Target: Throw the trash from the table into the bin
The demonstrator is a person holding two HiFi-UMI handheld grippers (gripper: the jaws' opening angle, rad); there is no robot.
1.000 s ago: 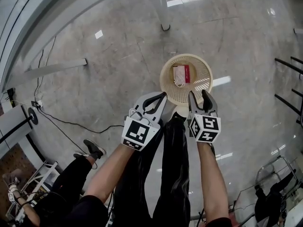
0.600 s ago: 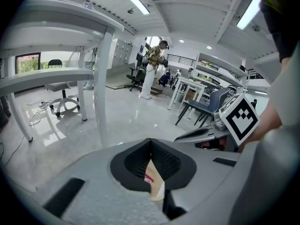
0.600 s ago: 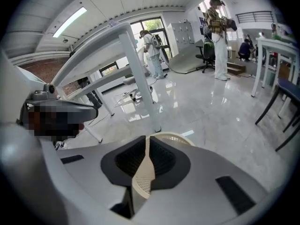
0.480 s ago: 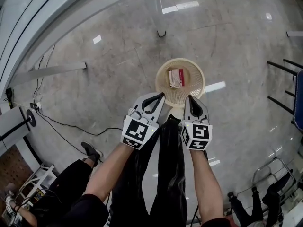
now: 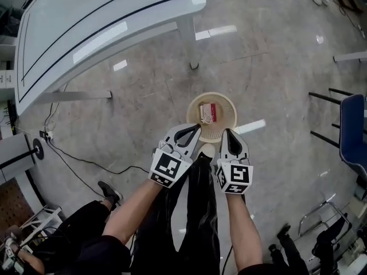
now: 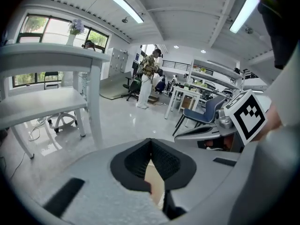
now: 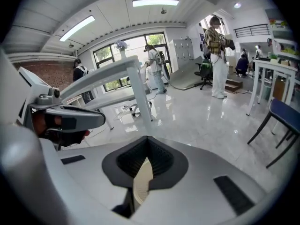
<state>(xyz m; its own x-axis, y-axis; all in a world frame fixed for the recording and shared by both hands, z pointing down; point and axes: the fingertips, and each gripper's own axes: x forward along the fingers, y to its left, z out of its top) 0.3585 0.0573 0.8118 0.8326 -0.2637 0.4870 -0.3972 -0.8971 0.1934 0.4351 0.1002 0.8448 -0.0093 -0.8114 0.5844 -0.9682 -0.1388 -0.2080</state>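
A cream lattice bin [image 5: 225, 105] stands on the grey floor beside the white table's [image 5: 86, 33] leg. Inside it lies a red and white packet [image 5: 207, 112]. Both grippers hang above the bin's near rim. My left gripper [image 5: 192, 129] is shut with nothing in it, and its pads meet in the left gripper view [image 6: 151, 140]. My right gripper [image 5: 230, 134] is also shut and empty, with tips together in the right gripper view [image 7: 147, 138]. A cream sliver of the bin [image 7: 143, 182] shows below the right jaws.
The table leg [image 5: 188, 36] stands just beyond the bin. A blue chair [image 5: 352, 132] is at the right, and cables [image 5: 80, 151] run over the floor at the left. People crouch at the lower left [image 5: 69, 234] and lower right [image 5: 321, 245]. More people, desks and chairs fill the room behind.
The right gripper's jaws went from open to shut. Both grippers rose away from the bin, which now looks smaller, and the white table has come into view.
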